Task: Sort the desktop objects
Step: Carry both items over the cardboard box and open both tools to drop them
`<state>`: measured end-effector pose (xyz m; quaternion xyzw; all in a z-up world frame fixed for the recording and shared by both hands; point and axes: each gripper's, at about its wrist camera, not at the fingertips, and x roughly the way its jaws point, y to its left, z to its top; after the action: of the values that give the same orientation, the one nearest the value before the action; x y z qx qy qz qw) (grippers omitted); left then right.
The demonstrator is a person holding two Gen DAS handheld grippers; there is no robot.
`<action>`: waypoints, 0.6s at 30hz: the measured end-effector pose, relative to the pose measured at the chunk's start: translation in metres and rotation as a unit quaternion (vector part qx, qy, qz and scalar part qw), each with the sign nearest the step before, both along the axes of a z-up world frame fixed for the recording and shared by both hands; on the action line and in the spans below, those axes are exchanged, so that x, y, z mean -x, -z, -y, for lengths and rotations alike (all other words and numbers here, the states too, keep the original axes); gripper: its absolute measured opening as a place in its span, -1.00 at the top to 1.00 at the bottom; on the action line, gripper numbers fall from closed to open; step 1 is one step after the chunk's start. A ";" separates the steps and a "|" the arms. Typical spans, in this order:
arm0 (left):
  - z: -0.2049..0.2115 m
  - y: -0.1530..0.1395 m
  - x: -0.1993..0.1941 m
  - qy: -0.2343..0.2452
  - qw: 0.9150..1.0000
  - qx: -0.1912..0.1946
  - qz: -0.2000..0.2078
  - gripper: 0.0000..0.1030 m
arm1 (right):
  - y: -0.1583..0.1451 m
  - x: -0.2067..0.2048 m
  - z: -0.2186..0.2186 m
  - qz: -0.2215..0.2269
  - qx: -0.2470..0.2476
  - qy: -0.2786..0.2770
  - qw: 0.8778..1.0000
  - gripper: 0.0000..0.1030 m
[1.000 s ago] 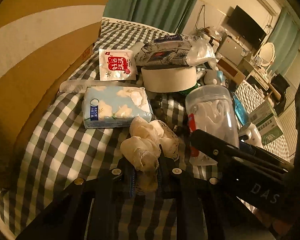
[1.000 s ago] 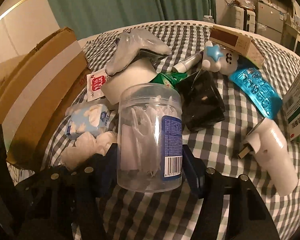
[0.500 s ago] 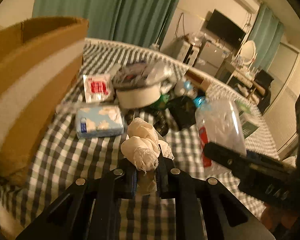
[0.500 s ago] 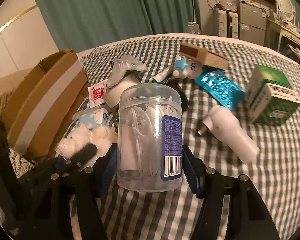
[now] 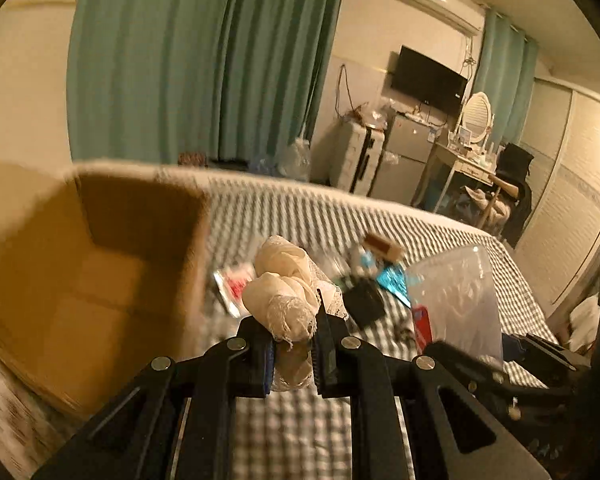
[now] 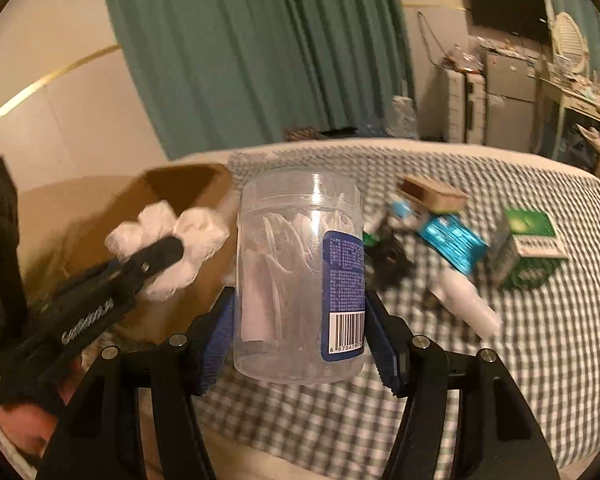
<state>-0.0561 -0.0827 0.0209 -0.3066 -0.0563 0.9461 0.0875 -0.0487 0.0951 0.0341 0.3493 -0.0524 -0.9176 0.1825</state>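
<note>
My left gripper is shut on a cream lace cloth bundle, held in the air beside the open cardboard box. In the right wrist view the same bundle hangs in front of the box. My right gripper is shut on a clear plastic jar with white sticks inside and a blue barcode label. That jar also shows at the right of the left wrist view. Both loads are well above the checked cloth.
On the checked cloth lie a green carton, a blue foil pack, a white cylinder, a brown box, a black pouch and a red-and-white sachet. Green curtains and furniture stand behind.
Both grippers have risen with their loads. The cloth bundle and the jar left the checked cloth, and the box's open inside has come into view.
</note>
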 end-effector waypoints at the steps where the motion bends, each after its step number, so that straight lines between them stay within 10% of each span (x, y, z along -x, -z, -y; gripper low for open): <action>1: 0.007 -0.009 0.002 -0.003 1.000 0.001 -0.005 0.72 | -0.004 0.000 0.009 -0.007 -0.002 -0.005 1.000 -0.18; 9: 0.080 -0.034 0.014 -0.038 0.999 0.037 -0.003 0.72 | -0.033 0.018 0.089 -0.001 0.054 -0.078 0.995 -0.19; 18: 0.141 0.016 0.006 -0.101 0.993 0.041 0.037 0.72 | 0.020 0.050 0.161 0.094 0.076 -0.108 0.987 -0.18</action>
<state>-0.0624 -0.2235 0.0053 -0.3379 -0.0510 0.9395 -0.0233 -0.0986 -0.0656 0.0137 0.4227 -0.1003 -0.8489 0.3012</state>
